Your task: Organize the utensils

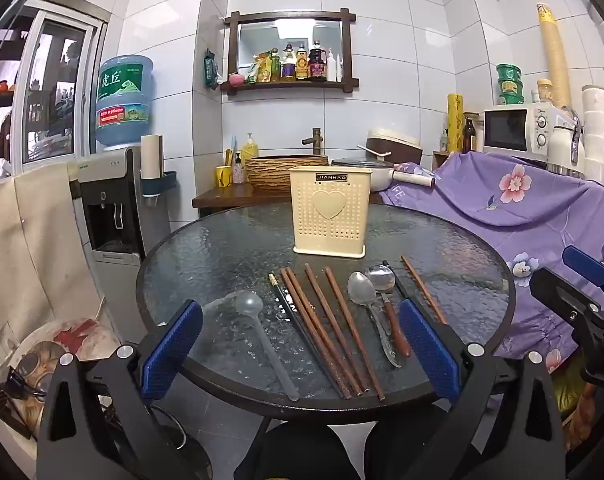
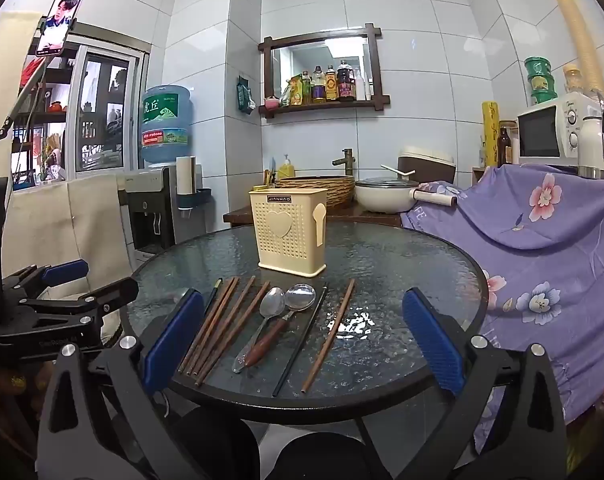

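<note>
One cream holder (image 1: 329,211), three spoons (image 1: 361,289), five brown chopsticks (image 1: 333,328), and two black chopsticks (image 1: 298,320).

White glazed wall tiles (image 1: 401,60) cover the room. A dark wooden shelf with mirror (image 1: 290,50) hangs on the wall and carries bottles; the mirror reflects a ceiling light. Below it, a wooden counter (image 1: 222,196) holds a woven-pattern basin (image 1: 286,170) under a bronze tap (image 1: 315,140). At left stands a water dispenser (image 1: 110,204) with a blue bottle (image 1: 124,102), beside a sliding window (image 1: 56,88). At right, a white microwave (image 1: 519,128) sits above purple floral cloth (image 1: 513,208). Round glass table (image 1: 222,248) in the foreground.
</note>
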Motion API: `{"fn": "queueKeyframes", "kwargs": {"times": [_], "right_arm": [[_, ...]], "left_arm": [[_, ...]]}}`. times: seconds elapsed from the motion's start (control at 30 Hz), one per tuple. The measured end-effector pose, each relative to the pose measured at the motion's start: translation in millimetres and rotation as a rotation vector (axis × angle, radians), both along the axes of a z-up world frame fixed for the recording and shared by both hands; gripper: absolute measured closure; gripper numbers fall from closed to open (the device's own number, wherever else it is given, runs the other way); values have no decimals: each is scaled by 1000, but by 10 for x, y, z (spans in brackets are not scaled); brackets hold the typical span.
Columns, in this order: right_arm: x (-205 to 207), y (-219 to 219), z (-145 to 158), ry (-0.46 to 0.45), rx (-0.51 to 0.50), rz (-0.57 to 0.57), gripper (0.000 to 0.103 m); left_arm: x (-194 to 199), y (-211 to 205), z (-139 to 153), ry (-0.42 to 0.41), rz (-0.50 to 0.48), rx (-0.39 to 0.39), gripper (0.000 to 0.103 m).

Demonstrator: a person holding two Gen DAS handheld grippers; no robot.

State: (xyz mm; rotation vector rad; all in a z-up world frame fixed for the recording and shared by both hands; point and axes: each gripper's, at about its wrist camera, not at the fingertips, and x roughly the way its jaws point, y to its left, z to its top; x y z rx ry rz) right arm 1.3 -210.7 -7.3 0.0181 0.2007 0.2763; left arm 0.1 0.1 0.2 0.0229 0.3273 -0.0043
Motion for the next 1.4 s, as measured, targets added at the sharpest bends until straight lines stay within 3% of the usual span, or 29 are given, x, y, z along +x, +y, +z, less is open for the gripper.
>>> {"fn": "queueKeyframes", "kwargs": {"times": [1.4], "right_arm": [[25, -18, -45, 18, 1, -3, 5]], "left_arm": [[11, 29, -26, 8, -2, -16, 6]]}}
